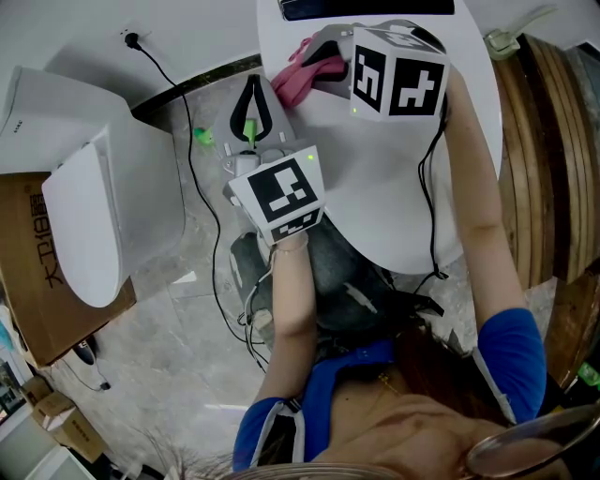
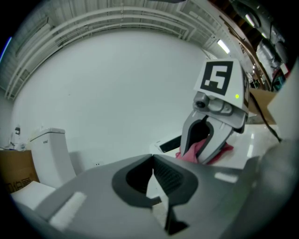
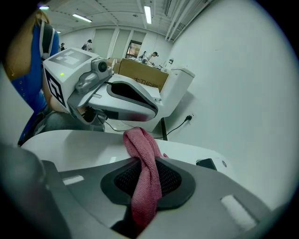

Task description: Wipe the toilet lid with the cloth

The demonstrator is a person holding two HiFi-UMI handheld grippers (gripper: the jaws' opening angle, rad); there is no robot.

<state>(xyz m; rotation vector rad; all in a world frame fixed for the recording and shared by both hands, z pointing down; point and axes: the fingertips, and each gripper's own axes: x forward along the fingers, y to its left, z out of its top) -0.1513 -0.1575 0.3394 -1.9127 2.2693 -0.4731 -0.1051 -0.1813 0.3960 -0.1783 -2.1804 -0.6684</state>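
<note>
A pink cloth [image 1: 302, 80] hangs twisted from my right gripper [image 1: 302, 58], which is shut on it above the edge of a white round table [image 1: 394, 206]. In the right gripper view the cloth [image 3: 144, 177] runs down between the jaws of the right gripper [image 3: 145, 161]. My left gripper [image 1: 253, 86] is shut with nothing in it, just left of the cloth; its jaws meet in the left gripper view [image 2: 152, 159]. The white toilet [image 1: 84, 211] stands far left, lid [image 1: 80, 230] down, well apart from both grippers.
A brown cardboard box [image 1: 37, 281] sits beside the toilet. A black cable [image 1: 192, 178] runs from a wall socket [image 1: 131, 39] across the grey floor. A dark flat device [image 1: 366, 7] lies on the table's far side. Wooden boards [image 1: 553, 159] stand at right.
</note>
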